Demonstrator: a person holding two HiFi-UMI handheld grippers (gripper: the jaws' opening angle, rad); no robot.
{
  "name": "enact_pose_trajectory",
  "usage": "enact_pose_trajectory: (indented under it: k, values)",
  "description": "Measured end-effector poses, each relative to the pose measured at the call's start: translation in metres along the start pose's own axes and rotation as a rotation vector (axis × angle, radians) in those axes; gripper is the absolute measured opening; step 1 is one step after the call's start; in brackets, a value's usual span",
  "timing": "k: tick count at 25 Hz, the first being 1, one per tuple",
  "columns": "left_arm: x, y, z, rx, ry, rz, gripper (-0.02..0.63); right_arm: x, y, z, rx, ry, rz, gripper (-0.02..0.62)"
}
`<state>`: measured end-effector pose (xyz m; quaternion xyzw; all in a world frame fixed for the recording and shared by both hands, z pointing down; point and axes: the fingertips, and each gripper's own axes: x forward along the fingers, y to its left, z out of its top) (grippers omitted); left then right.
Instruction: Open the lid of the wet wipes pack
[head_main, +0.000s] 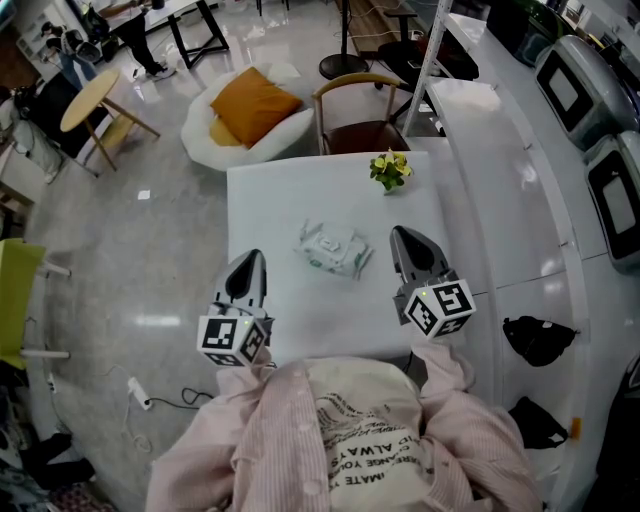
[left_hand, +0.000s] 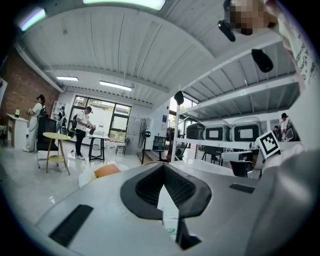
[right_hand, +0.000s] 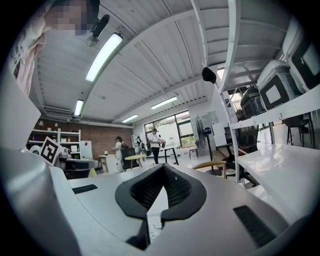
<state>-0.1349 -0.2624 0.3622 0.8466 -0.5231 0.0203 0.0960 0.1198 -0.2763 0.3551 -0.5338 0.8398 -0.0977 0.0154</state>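
Left gripper (head_main: 252, 258) and right gripper (head_main: 399, 236), jaws together and empty, flank the wet wipes pack (head_main: 333, 250) lying untouched on the table (head_main: 290, 322) — approach stage, lid apparently shut — next, one should steady the pack while the other catches the lid's edge.

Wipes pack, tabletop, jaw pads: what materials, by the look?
Pack: soft plastic film, probably; its white surface is wrinkled.
Table: smooth white top, likely laminate or painted board; it has an even, faint sheen.
Pads: matte black, likely rubber; they carry a fine gridded texture.
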Motion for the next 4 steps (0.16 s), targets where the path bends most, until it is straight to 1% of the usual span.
enact_pose_trajectory:
  k: [4]
  values:
    - [-0.0001, 0.0001, -0.0017, 0.004, 0.005, 0.001, -0.002, -0.0004, 0.0004, -0.0008, -0.005, 0.0, 0.0, -0.002]
